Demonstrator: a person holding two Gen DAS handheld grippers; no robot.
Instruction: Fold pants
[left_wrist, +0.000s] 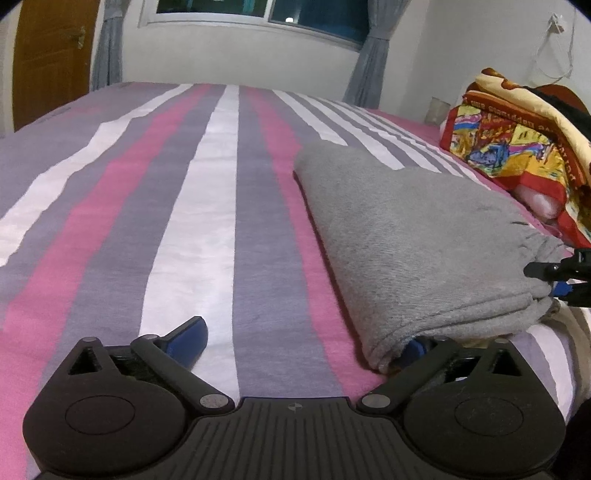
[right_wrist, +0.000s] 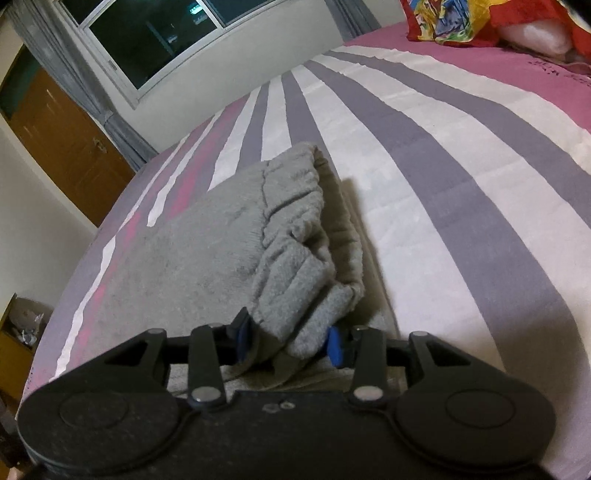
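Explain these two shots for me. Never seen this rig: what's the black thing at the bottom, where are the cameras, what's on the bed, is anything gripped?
No robot arm here: a person holds a two-finger gripper in each hand, and each carries a fisheye camera looking along its fingers. The black shape at the bottom of each picture is that gripper's own body.

One view is from the left gripper. Its jaws stand wide open, one blue pad tucked at the near corner of the folded grey pants; nothing is gripped.

The other view is from the right gripper. The bunched waistband end of the pants sits between its blue pads, which press on it.

The pants lie on a striped bedsheet. A colourful blanket is piled further back.
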